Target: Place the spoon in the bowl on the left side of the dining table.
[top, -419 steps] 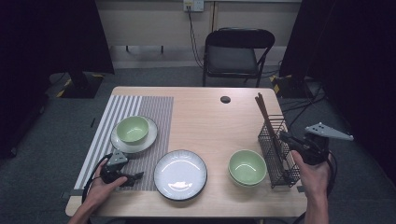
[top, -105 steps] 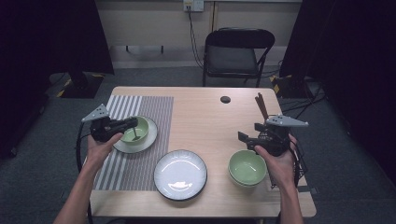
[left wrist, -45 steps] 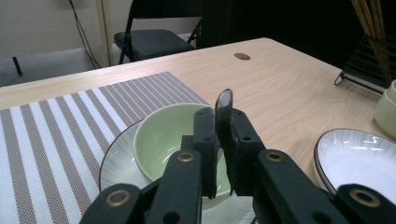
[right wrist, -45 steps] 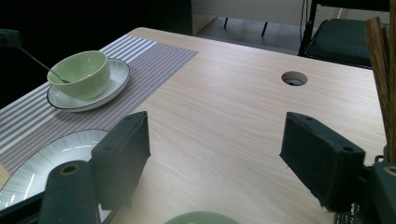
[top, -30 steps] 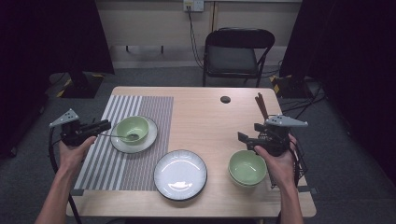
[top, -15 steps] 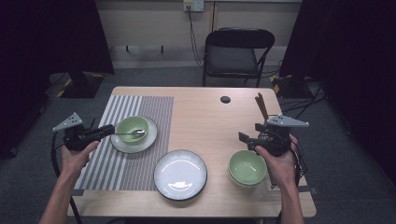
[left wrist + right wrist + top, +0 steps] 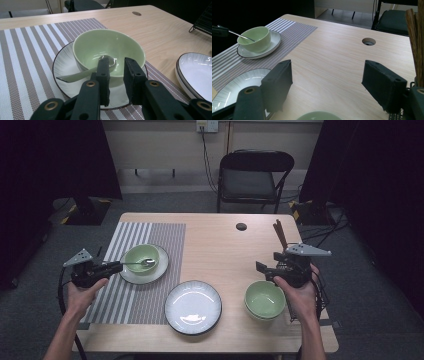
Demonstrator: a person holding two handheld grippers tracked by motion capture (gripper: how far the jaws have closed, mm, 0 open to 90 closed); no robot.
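I take the spoon (image 7: 75, 76) as the thing to handle. It lies in the bowl (image 7: 135, 50) on the mat (image 7: 125, 290), scoop end down inside and handle leaning out over the rim toward my left gripper (image 7: 117, 62).

That gripper sits low just in front of the bowl. Its jaws stand narrow but parted and have just been opening. Through the gap I see the bowl's wall, not the spoon; the handle passes behind and to the side of one jaw, so I judge it is let go. My right gripper (image 7: 328, 66) hovers wide open and empty, well away from that bowl across the table (image 7: 215, 245).

The spoon looks thin, stiff, light and glossy, so I expect it to slip or swivel in the pads. I would pinch the flat handle partway along, clear of the rim. The bowl and the small plate (image 7: 63, 67) under it look like breakable ceramic, so no knocking.

Counts:
- One spoon.
- Two green bowls; the second (image 7: 265, 299) sits far from the first.
- Two plates; the larger (image 7: 193, 307) is beside the mat.
- One mat.
- One rack (image 7: 202, 20) holding chopsticks (image 7: 279, 234), too bunched to count.
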